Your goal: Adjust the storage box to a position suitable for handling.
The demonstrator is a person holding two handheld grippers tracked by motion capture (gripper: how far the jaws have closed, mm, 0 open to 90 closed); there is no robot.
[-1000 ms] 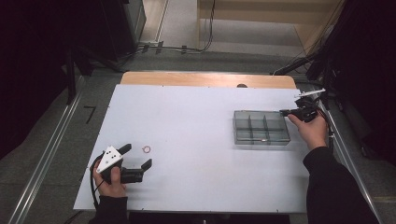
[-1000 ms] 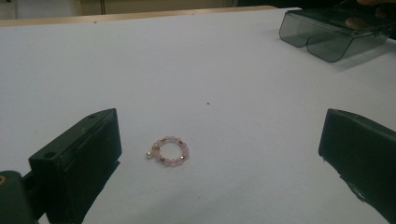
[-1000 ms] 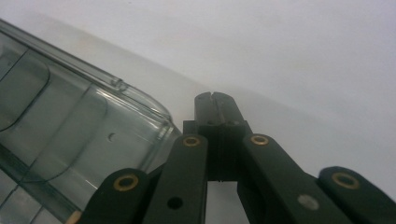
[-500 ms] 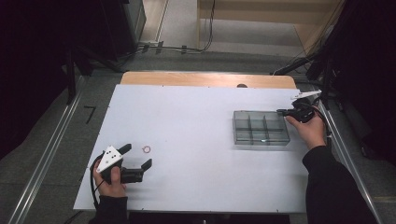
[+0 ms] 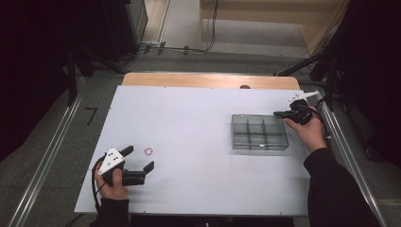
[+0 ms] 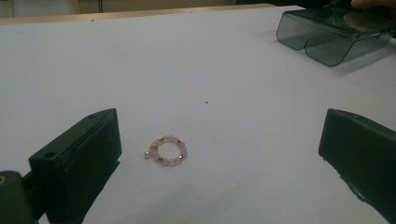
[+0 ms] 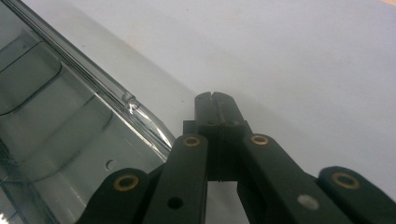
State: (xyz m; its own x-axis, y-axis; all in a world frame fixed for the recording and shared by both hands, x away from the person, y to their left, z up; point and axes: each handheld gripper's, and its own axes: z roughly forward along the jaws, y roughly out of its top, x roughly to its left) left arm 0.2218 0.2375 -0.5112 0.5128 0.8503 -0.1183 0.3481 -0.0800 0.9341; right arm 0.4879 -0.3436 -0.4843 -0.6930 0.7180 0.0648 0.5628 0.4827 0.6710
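A small pink bead ring with a white pearl lies on the white table. My left gripper rests on the table at the front left, jaws wide open, with the ring just ahead between them and untouched. A clear grey compartment box stands at the right. My right gripper hovers at the box's far right corner, jaws shut together with nothing between them.
A wooden strip runs along the table's far edge. Metal rails flank the table on both sides, with cables on the floor beyond. Bare table surface lies between the ring and the box.
The right hand has shifted slightly toward the box's far corner. The left gripper and the ring have not moved.
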